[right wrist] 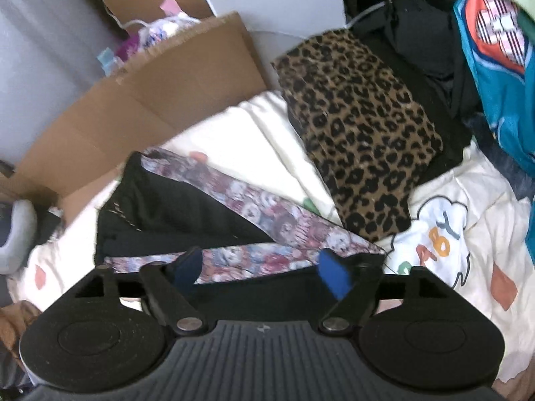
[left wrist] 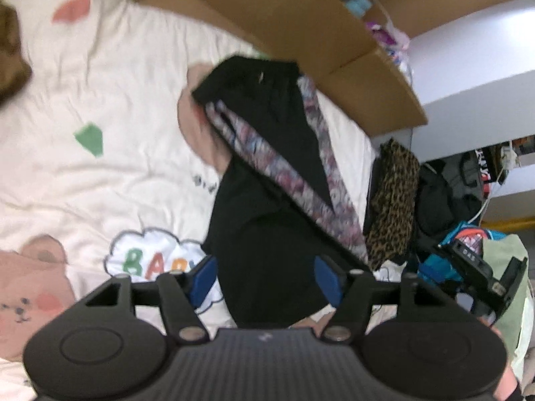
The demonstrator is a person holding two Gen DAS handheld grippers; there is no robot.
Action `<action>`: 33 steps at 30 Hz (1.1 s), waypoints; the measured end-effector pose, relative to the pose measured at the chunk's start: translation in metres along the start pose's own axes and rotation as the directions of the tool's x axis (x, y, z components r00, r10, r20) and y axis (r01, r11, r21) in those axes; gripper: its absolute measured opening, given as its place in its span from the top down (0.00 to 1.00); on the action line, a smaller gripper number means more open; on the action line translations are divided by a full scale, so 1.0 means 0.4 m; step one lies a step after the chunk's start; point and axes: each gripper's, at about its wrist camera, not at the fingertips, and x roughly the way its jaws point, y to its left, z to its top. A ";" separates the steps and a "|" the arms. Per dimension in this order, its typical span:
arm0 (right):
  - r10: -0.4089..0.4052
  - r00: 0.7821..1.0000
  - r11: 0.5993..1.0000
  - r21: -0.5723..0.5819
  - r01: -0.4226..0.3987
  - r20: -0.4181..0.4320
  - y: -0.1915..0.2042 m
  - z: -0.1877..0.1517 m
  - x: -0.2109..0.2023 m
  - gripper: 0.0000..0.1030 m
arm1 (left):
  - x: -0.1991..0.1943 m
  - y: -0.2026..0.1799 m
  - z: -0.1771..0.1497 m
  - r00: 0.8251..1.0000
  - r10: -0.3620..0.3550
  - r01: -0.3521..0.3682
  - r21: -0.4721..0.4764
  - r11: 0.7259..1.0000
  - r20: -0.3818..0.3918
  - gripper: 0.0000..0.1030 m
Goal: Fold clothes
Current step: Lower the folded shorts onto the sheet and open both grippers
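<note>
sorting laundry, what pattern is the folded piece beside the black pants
Leopard print, brown with black spots; clearest in the right wrist view.

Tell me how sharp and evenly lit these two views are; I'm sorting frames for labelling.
Left wrist view: motion-smeared, the cream printed quilt and black trousers with patterned side stripes soft-edged, with fisheye bending of the brown cardboard box. Right wrist view: somewhat crisper, the folded leopard-print garment readable, edges curved by the lens. Both: flat indoor light, no harsh glare.
</note>
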 end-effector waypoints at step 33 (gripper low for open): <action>0.068 0.997 0.954 -0.291 -0.074 -0.030 0.063 0.311 -0.257 0.11 | -0.064 -0.289 0.253 0.994 0.111 -0.111 0.148 0.983 0.011 0.21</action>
